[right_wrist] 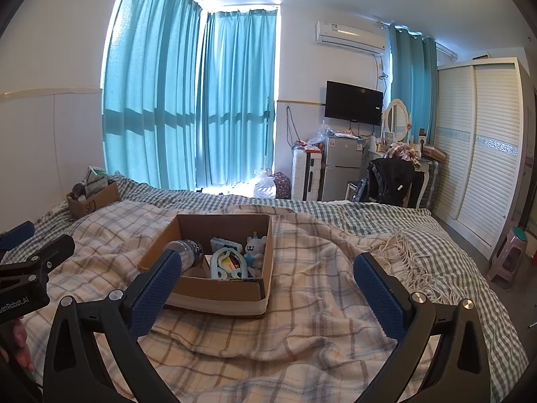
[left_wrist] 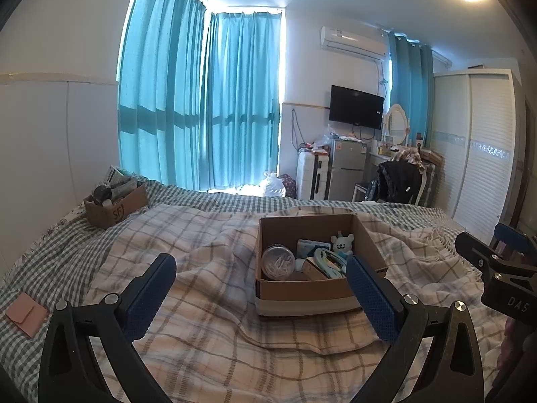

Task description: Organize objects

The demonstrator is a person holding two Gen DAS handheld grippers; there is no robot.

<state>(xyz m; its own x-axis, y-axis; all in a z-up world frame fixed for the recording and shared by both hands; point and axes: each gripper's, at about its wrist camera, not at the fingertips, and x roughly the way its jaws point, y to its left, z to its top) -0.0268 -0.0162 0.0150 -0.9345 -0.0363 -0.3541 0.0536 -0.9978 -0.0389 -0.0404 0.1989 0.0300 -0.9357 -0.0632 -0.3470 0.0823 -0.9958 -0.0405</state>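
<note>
An open cardboard box sits on the plaid blanket in the middle of the bed; it also shows in the right wrist view. Inside lie a clear jar of cotton swabs, a white bear toy, a light blue curved item and small packets. My left gripper is open and empty, hovering just before the box. My right gripper is open and empty, to the right of the box.
A second cardboard box with several items stands at the bed's far left corner. A pink wallet lies at the left edge. A wardrobe, fridge and pink stool stand beyond the bed.
</note>
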